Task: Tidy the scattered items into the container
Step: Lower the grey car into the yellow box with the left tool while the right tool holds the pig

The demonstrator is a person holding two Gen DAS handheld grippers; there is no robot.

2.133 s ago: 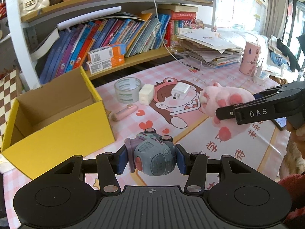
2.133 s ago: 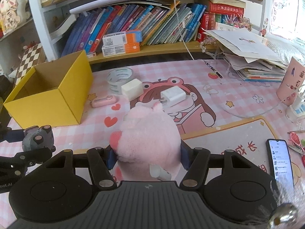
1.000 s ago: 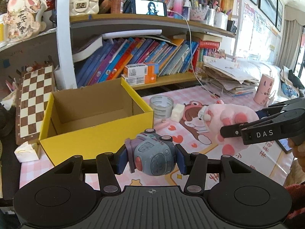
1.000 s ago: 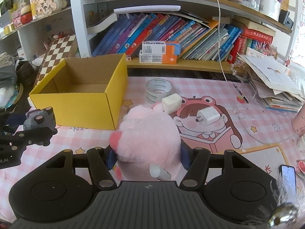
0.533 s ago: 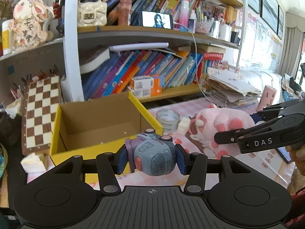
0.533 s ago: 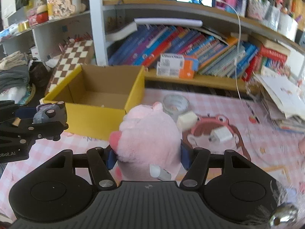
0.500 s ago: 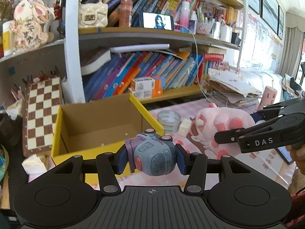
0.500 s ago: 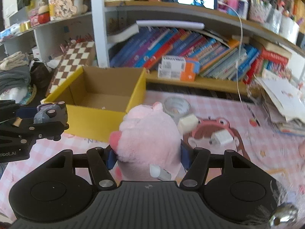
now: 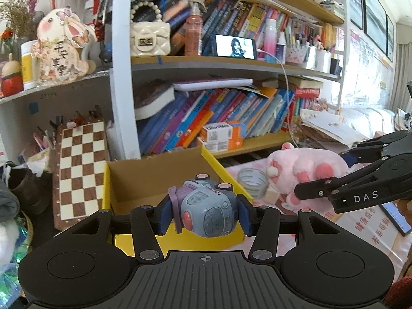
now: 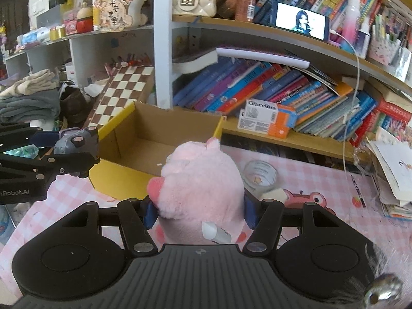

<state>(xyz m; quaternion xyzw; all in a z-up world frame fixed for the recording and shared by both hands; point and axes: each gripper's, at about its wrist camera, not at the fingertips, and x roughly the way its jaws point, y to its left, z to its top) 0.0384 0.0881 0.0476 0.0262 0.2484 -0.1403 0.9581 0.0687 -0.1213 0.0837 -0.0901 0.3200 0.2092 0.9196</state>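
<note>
The left gripper (image 9: 204,216) clamps the grey toy (image 9: 206,212) in front of the yellow box (image 9: 233,175); the right gripper (image 10: 199,211) clamps the pink plush (image 10: 203,182) beside the box's right wall.

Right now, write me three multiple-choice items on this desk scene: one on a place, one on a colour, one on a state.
1. Where is the roll of clear tape?
A. in the box
B. on the pink mat beside the box
C. on the shelf

2. What colour is the outside of the box?
A. yellow
B. green
C. white

3. What is the right gripper doing?
A. hanging open
B. closed on the pink plush toy
C. closed on a book

Answers: 1 B, the roll stands on the mat right of the box. 2 A, its outer walls are yellow. 3 B, both pads press the plush.
</note>
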